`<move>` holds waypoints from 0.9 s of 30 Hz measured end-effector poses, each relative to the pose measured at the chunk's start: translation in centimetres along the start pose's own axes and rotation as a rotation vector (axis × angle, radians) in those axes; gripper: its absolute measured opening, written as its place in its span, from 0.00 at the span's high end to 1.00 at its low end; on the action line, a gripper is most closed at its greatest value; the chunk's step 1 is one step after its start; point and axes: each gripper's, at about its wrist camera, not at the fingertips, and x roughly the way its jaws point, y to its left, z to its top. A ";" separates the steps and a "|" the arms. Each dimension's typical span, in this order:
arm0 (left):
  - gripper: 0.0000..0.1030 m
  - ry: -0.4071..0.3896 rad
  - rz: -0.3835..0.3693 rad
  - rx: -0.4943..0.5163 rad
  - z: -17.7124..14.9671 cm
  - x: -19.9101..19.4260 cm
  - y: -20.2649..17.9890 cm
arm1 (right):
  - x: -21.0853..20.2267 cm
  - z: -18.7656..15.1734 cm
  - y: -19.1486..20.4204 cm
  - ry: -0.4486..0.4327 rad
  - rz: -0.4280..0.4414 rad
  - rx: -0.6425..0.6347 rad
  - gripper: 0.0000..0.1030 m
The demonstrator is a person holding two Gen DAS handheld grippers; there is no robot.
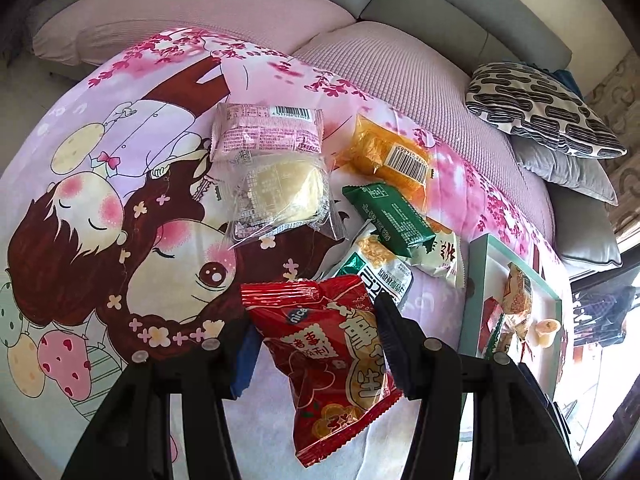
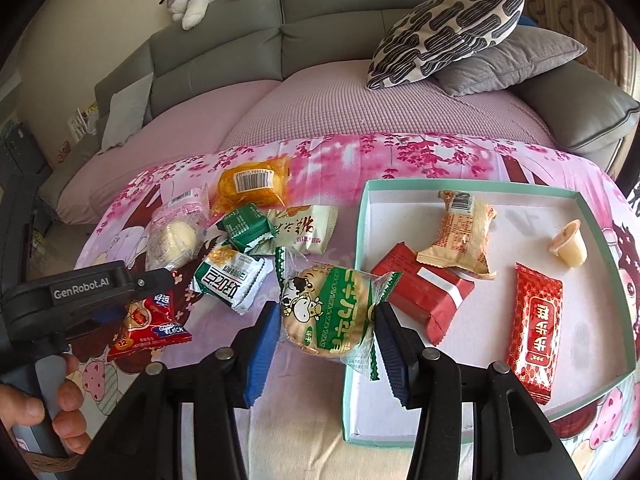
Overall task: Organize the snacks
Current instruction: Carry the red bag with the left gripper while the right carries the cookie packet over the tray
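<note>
With both of my grippers loaded, the sorting stands roughly at its midpoint; my right gripper (image 2: 326, 316) is clamped on the round green-and-white biscuit pack (image 2: 328, 312), held just over the left rim of the teal-edged box (image 2: 472, 191), not yet set inside; my left gripper (image 1: 316, 332) is clamped on the red peanut bag (image 1: 332, 356), which hangs above the cartoon bedsheet (image 1: 80, 200) near the sheet's front edge, well short of the box

Already in the box I count four items: a beige wrapped cake (image 2: 464, 236) toward the far side, a red block pack (image 2: 424, 296) against the left wall, a long red bar (image 2: 536, 332) near the front right, and a small jelly cup (image 2: 568, 244) at the right

Left on the sheet, to the left of the box, is a loose cluster: an orange pack (image 2: 252, 184), a clear-wrapped pale bun (image 2: 172, 236), a dark green pack (image 2: 244, 228), a cream pack (image 2: 300, 228), and a green-and-white pack (image 2: 228, 280); a pink pack (image 1: 266, 132) shows in the left wrist view only

I judge two packets in transit and six outstanding
</note>
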 end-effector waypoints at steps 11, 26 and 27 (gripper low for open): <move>0.45 -0.007 -0.072 0.163 -1.4 -0.5 -5.7 | -1.5 0.4 -6.8 -0.020 -0.107 0.144 0.50; 0.45 0.000 -0.192 0.494 -6.8 0.0 -16.6 | -5.3 -0.8 -17.4 -0.057 -0.280 0.391 0.50; 0.45 0.000 -0.195 0.511 -7.1 0.1 -17.1 | -5.4 -0.9 -17.9 -0.058 -0.287 0.402 0.50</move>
